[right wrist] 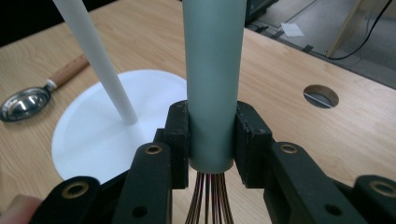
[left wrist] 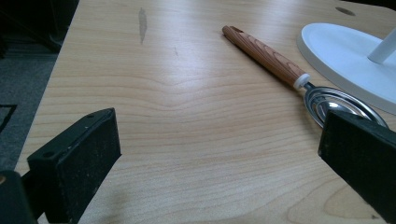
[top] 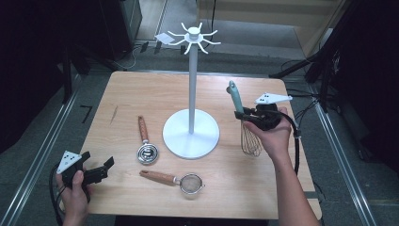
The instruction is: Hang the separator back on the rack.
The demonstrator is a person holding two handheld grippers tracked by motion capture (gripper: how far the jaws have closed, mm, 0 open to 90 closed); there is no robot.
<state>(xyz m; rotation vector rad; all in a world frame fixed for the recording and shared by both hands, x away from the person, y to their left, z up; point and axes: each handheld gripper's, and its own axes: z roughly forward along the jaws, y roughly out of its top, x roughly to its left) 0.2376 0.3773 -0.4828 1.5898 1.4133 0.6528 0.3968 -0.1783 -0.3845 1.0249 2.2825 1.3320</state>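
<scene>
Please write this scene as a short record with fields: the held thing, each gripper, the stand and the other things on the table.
held thing: whisk, grey-green handle up, wires down
right gripper: shut on the whisk handle, right of the stand
left gripper: open, holding nothing, at the table's near left corner
stand: white, upright, hooks on top bare
lying flat: scoop; strainer

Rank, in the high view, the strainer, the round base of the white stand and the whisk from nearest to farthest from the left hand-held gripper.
From the left hand-held gripper, at the table's near left corner:
1. strainer, to its right near the front edge.
2. stand base, at the table's middle.
3. whisk, far right, held upright in the right hand-held gripper.
</scene>
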